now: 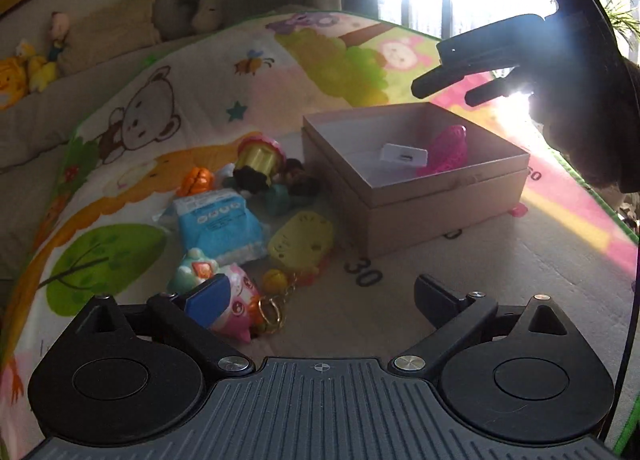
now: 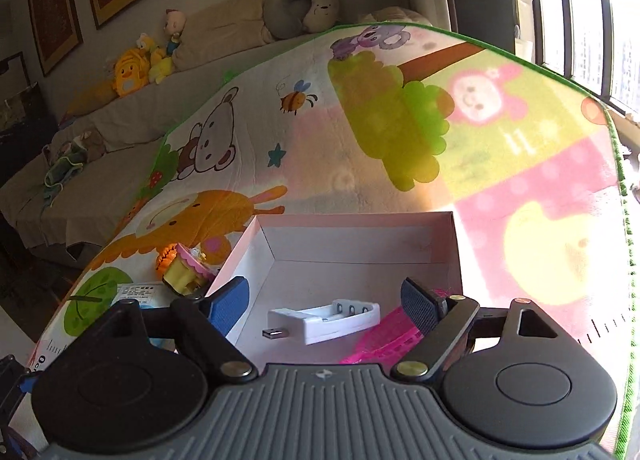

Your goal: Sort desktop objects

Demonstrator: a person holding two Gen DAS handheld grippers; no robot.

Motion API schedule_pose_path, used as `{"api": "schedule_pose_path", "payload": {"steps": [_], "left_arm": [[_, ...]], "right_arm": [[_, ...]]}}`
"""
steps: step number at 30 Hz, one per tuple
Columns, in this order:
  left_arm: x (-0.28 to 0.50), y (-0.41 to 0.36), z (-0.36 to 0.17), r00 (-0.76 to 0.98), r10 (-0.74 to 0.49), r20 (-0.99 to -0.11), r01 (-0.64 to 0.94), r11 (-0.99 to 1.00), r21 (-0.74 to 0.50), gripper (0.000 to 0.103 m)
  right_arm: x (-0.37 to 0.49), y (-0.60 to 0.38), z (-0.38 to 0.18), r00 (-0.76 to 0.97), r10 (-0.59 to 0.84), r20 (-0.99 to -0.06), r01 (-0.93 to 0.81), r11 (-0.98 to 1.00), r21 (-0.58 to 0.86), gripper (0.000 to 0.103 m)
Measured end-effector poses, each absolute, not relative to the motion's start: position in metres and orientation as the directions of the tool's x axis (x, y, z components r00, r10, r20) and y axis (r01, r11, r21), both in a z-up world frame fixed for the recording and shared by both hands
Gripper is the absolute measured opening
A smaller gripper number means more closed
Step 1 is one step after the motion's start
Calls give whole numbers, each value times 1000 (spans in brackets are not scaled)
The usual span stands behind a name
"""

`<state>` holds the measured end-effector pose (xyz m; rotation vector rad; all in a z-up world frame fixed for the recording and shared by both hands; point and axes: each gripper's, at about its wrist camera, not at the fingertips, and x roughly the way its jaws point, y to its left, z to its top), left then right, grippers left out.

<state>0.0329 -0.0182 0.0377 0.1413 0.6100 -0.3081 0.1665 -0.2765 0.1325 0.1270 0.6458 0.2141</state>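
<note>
Step in hand: sorting toys from the play mat (image 1: 248,100) into the cardboard box (image 1: 448,196); two things lie inside already, so I judge the task is only at its beginning.
Box content: a white battery charger (image 2: 324,322) on the box floor and a pink plastic piece (image 2: 384,340) just beside it.
Right gripper (image 2: 326,300): it hangs over the box with jaws apart and nothing between them; the charger lies below, not touched.
Left gripper (image 1: 320,296): jaws spread wide and empty, low over the mat near the pile.
Pile: left of the box lie a blue tissue pack (image 1: 220,224), a yellow flat toy (image 1: 302,240), a pink toy with keyring (image 1: 240,300) and an orange toy (image 1: 196,180).
Next move: I think the left gripper must go down to the pink toy near its blue pad, close on it, then lift it over the box wall.
</note>
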Motion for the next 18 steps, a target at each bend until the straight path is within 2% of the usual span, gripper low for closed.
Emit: {"api": "schedule_pose_path", "payload": {"steps": [6,8,11,15,18], "left_arm": [[10,4,21,787,-184,-589,253,967,35,102],[8,14,20,796,-151,-586,210,977,33,102],[14,32,19,793,-76,-605,119,992,32,102],[20,56,16,775,7,-632,16,999,31,102],[16,65,13,768,-6,-641,23,1000,19,102]], "right_arm": [[142,-278,134,760,211,-615,-135,976,168,85],[125,-262,134,764,241,-598,-189,971,150,85],[94,-216,129,773,279,-570,-317,948,35,85],[72,-145,112,756,334,-563,-472,874,-117,69],[82,-103,97,757,302,-580,-489,850,-197,66]]}}
